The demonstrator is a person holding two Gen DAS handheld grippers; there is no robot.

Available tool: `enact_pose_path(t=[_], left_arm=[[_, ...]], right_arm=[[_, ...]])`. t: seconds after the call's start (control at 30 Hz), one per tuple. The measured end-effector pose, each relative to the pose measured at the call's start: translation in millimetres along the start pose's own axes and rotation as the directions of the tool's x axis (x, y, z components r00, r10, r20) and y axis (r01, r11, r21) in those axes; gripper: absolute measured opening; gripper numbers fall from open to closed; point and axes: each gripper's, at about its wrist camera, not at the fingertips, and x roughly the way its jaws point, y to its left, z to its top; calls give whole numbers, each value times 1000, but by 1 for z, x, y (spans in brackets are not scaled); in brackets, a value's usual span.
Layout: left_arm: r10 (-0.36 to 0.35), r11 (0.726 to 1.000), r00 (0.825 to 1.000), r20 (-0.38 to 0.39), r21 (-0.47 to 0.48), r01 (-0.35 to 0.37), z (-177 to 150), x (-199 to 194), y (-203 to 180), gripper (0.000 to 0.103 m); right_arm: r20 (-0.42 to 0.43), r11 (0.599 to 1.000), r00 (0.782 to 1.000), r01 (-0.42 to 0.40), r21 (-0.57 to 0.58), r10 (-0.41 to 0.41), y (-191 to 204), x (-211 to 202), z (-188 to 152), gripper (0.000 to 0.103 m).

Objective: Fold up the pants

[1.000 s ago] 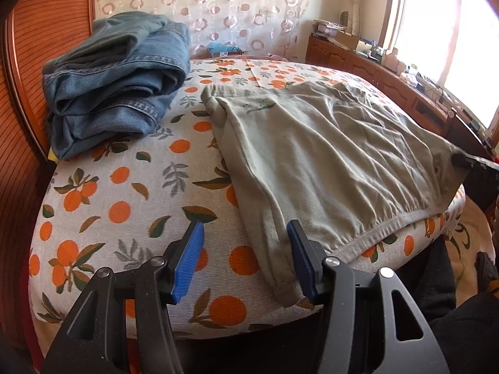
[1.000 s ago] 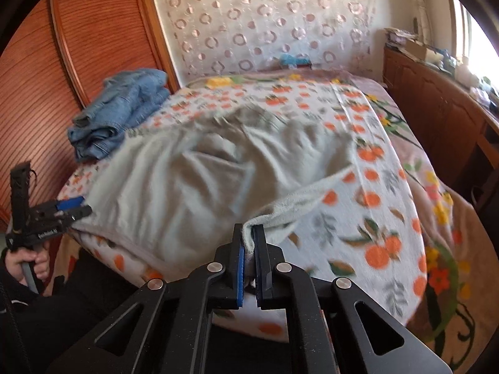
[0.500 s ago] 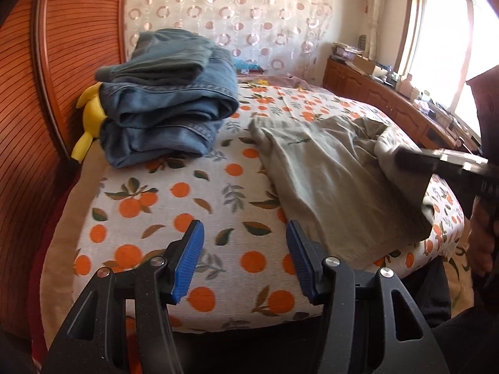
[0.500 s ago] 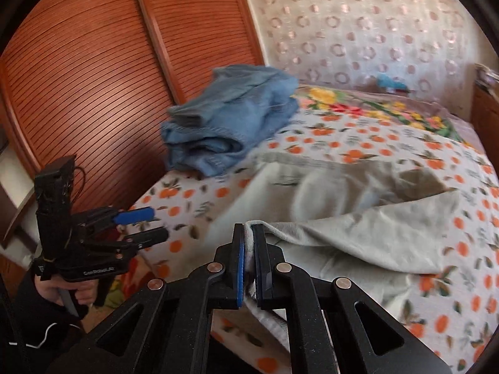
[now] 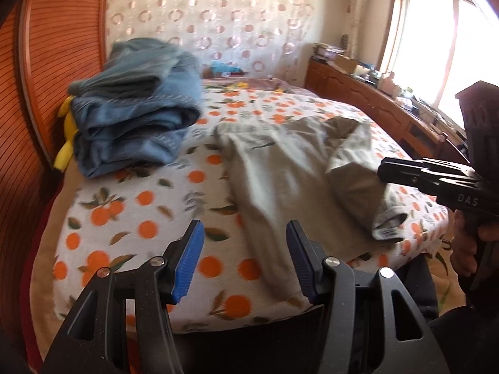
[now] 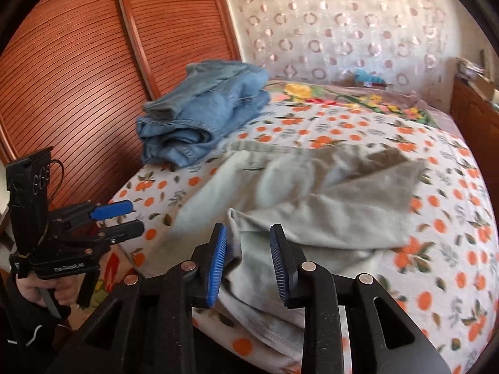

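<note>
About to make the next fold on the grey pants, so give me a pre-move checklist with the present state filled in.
1. Right gripper let go: ok, jaws have just been opening, pads off the cloth.
2. Left gripper empty and open: ok.
3. Grey pants folded over: ok, one end lies doubled across.
4. Fold edges aligned: not ok, the top layer sits skewed.
5. Folded jeans clear of the pants: ok, apart.
6. Pants fully on the bed: cannot tell.

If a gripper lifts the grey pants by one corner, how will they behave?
The grey pants would probably droop: the folded flap lies creased and slack. Likely light, since thin cloth follows the bed. The fold may fall open.
</note>
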Motion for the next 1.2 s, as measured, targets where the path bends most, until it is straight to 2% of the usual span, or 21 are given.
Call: enact_pose_path(t=[0.3,0.53,0.8,1.0,1.2], left_arm=[[-68,996,997,-25,51,69,14,21,-30,56],[-121,991,991,-55,50,124,11,35,-39,56],[-154,985,983,-103,55,161,3,49,-46,35],[-159,983,979,-130,66,169,-4,54,-48,33],[-157,983,979,-131,70,167,-7,56,-49,32]], right_arm=[[26,993,996,88,77,-90,-27,-34,-13,34],[9,979,986,166,115,-168,-52,-35,-19,36],[-33,979,987,163,125,-160,-64,-7,-5,38],[-90,974,983,174,142,-163,-78,22,1,38],[-79,976,986,160,150,-149,-81,22,1,38]])
